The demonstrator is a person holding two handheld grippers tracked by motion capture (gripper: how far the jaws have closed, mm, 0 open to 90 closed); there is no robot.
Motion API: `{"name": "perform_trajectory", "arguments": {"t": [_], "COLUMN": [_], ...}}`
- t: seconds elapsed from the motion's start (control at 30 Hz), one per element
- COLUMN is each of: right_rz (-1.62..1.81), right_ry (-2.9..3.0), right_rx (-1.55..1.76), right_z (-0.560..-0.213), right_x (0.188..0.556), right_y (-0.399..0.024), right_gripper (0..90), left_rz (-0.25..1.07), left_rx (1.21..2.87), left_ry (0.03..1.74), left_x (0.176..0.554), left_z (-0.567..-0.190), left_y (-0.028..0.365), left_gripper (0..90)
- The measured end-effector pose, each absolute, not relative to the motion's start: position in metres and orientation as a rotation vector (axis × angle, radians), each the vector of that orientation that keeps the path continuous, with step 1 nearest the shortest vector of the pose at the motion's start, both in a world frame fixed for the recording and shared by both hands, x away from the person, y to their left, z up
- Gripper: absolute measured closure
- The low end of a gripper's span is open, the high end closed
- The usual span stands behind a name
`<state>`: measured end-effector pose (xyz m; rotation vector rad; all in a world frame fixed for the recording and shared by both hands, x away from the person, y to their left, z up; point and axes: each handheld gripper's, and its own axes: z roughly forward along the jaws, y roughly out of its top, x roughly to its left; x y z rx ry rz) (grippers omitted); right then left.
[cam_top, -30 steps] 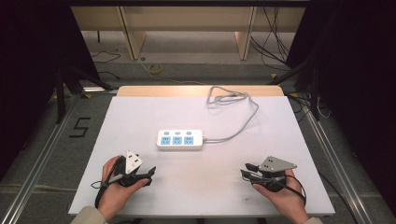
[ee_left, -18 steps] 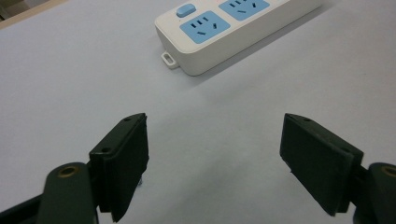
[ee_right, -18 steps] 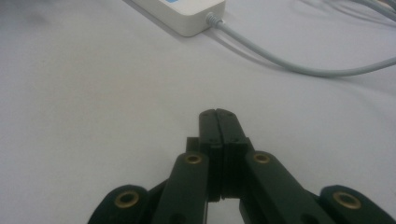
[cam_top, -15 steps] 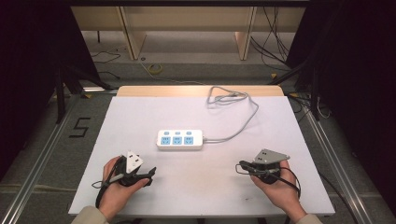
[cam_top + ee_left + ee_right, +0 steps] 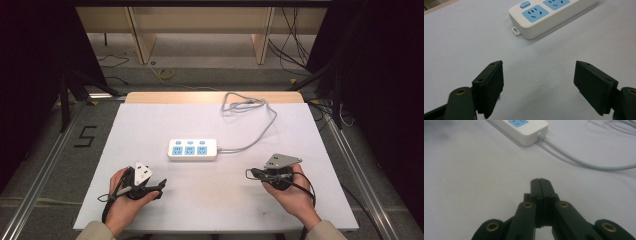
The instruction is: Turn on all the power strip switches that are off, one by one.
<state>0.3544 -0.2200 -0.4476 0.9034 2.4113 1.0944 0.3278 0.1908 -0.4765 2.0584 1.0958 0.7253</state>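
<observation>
Hands rest low on the counter point(image 5: 215, 200) — left hand-held gripper point(image 5: 161, 185) spread, right hand-held gripper point(image 5: 248, 173) pressed together, both aimed toward the power strip point(image 5: 192, 149).

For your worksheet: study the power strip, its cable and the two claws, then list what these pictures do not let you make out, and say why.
- Power strip: socket markings too small in the high view; its far end is cut off by the top edge in the left gripper view.
- Cable: its plug end is lost in the loops at the table's far edge, too small to tell.
- Left claw, open, and right claw, shut: bodies cut off by the bottom edge.
</observation>
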Motion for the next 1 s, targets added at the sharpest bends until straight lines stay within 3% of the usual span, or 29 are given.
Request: {"name": "perform_trajectory", "arguments": {"t": [1.0], "right_rz": [1.028], "right_ry": [2.468], "right_rx": [0.87], "right_z": [-0.433], "right_x": [0.379], "right_y": [-0.185], "right_gripper": [90.0], "left_rz": [0.722], "left_rx": [2.062], "left_ry": [1.099], "left_x": [0.328], "left_z": [-0.477], "left_y": [0.19], "left_gripper": [23.9]}}
